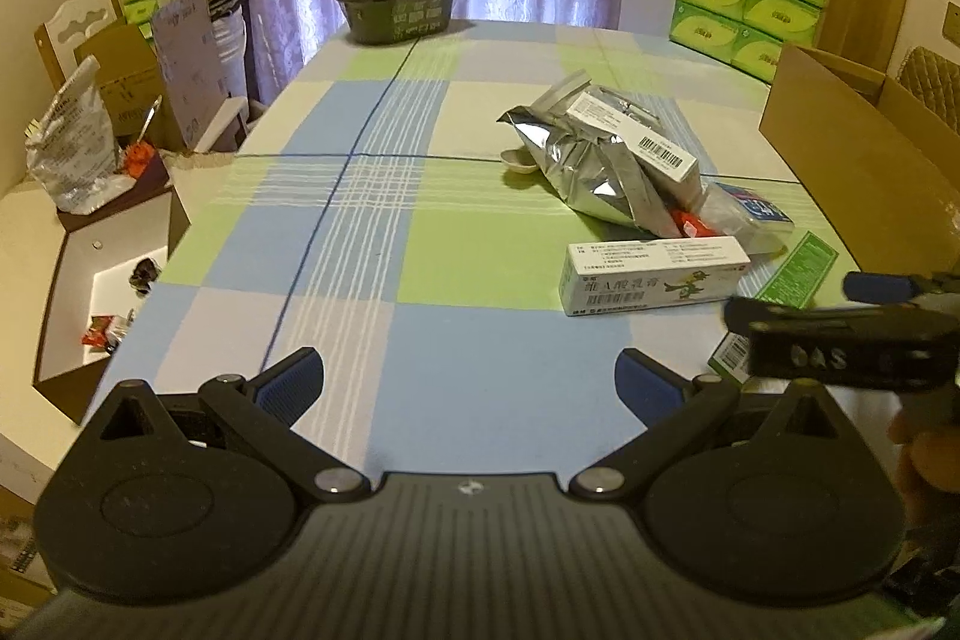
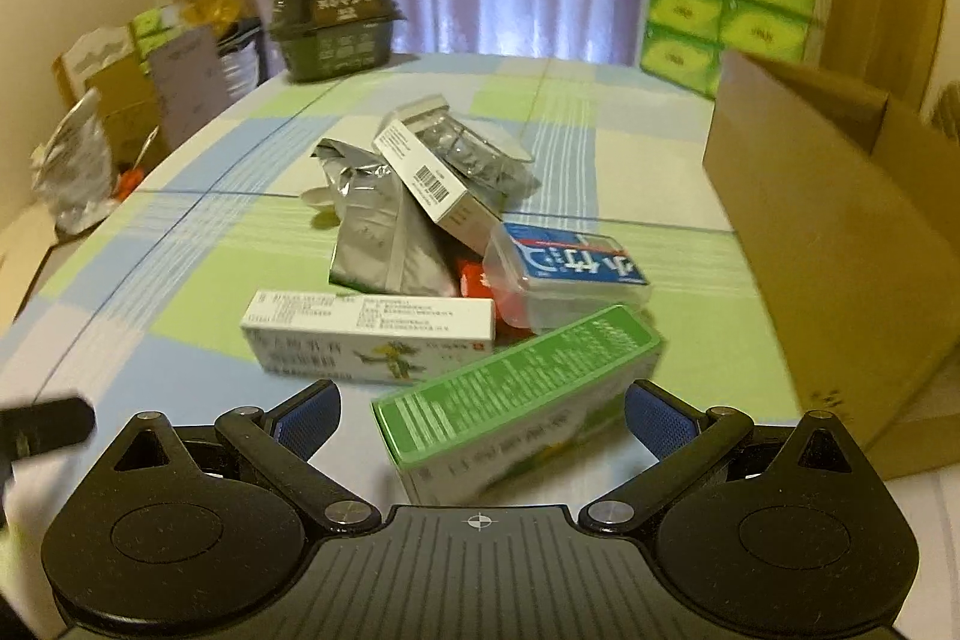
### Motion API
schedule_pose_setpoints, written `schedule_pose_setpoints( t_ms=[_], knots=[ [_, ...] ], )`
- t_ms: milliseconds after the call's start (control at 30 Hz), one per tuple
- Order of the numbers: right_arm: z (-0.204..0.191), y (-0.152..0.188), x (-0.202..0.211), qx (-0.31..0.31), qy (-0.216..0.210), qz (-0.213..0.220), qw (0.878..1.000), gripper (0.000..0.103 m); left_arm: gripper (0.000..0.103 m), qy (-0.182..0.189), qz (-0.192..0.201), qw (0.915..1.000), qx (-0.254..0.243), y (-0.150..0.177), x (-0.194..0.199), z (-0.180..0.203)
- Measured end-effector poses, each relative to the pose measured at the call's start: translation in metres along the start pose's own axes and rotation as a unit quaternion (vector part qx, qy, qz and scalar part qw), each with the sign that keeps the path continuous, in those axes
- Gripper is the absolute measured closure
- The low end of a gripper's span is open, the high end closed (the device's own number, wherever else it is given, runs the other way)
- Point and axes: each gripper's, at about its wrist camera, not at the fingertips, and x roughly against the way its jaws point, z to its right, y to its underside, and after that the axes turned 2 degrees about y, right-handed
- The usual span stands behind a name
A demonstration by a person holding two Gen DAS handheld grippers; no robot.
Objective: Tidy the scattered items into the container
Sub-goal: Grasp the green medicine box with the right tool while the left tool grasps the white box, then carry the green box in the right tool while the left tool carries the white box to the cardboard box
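Green-topped rectangular cardboard box point(image 2: 516, 394) lies directly between the spread fingers of the empty right hand-held gripper point(image 2: 480, 412), its long axis pointing up-right toward the open brown carton point(image 2: 840, 220).

Right hand-held gripper point(image 2: 483, 415) spread wide, blue pads on either side of the green box point(image 2: 516, 394), which lies tilted between them; contact can't be judged. Just beyond sits the white carton point(image 2: 369, 334), flat on the checked surface point(image 2: 180, 244). Behind it, a heap: silver pouch point(image 2: 378, 238), barcoded carton point(image 2: 429, 172) leaning on top, clear case point(image 2: 570, 274) alongside. The open cardboard box point(image 2: 840, 232) stands at the surface's right edge.
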Motion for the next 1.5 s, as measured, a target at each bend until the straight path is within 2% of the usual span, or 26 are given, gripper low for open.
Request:
schedule_pose_setpoints(
  t_ms=[167, 400, 467, 533, 733, 833, 867, 900, 933, 1000, 1033, 1067, 1100, 1133, 1233, 1367, 1500],
  knots=[
    [-0.002, 0.001, -0.011, 0.043, 0.038, -0.014, 0.998, 0.000, 0.001, 0.011, -0.011, 0.9999, -0.003, 0.000, -0.013, 0.004],
    [0.034, 0.014, 0.011, 0.064, 0.106, -0.018, 0.992, 0.000, 0.001, 0.027, -0.011, 0.9993, -0.023, -0.006, -0.021, 0.011],
    [0.049, 0.016, 0.017, 0.043, 0.104, -0.015, 0.994, 0.000, 0.001, 0.035, -0.006, 0.9985, -0.042, -0.011, -0.023, 0.016],
    [0.060, 0.015, 0.022, 0.020, 0.084, -0.003, 0.996, 0.000, 0.001, 0.042, -0.002, 0.9965, -0.072, -0.015, -0.027, 0.023],
    [0.058, 0.014, 0.019, 0.016, 0.051, 0.011, 0.999, 0.000, 0.003, 0.080, 0.010, 0.9787, -0.189, -0.031, -0.046, 0.045],
    [0.056, 0.014, 0.016, 0.012, 0.040, 0.008, 0.999, 0.001, 0.011, 0.093, 0.020, 0.9661, -0.240, -0.037, -0.057, 0.052],
    [0.056, 0.013, 0.014, 0.012, 0.034, 0.007, 0.999, 0.019, 0.012, 0.097, 0.021, 0.9610, -0.258, -0.039, -0.063, 0.055],
    [0.056, 0.013, 0.013, 0.013, 0.029, 0.003, 0.999, 0.026, 0.012, 0.103, 0.020, 0.9556, -0.275, -0.040, -0.068, 0.057],
    [0.055, 0.013, 0.011, 0.016, 0.026, -0.004, 1.000, 0.032, 0.013, 0.110, 0.017, 0.9500, -0.292, -0.040, -0.075, 0.059],
    [0.058, 0.015, 0.008, 0.015, 0.026, -0.011, 0.999, 0.032, 0.018, 0.119, 0.006, 0.9421, -0.314, -0.040, -0.090, 0.064],
    [0.059, 0.016, 0.008, 0.012, 0.025, -0.013, 1.000, 0.039, 0.024, 0.124, 0.000, 0.9403, -0.317, -0.039, -0.098, 0.065],
    [0.061, 0.017, 0.008, 0.011, 0.024, -0.015, 1.000, 0.058, 0.032, 0.130, -0.008, 0.9392, -0.318, -0.038, -0.104, 0.066],
    [0.061, 0.017, 0.007, 0.013, 0.023, -0.018, 0.999, 0.066, 0.037, 0.135, -0.016, 0.9381, -0.319, -0.037, -0.109, 0.067],
    [0.062, 0.018, 0.008, 0.014, 0.024, -0.021, 0.999, 0.069, 0.047, 0.136, -0.020, 0.9372, -0.321, -0.036, -0.111, 0.068],
    [0.065, 0.019, 0.012, 0.008, 0.020, -0.027, 0.999, 0.070, 0.063, 0.124, -0.023, 0.9390, -0.320, -0.030, -0.106, 0.070],
    [0.068, 0.024, 0.024, 0.013, 0.021, -0.034, 0.999, 0.070, 0.073, 0.122, -0.047, 0.9448, -0.300, -0.017, -0.087, 0.076],
    [0.071, 0.033, 0.043, 0.017, 0.025, -0.036, 0.999, 0.070, 0.074, 0.146, -0.075, 0.9477, -0.274, -0.002, -0.062, 0.084]
  ],
)
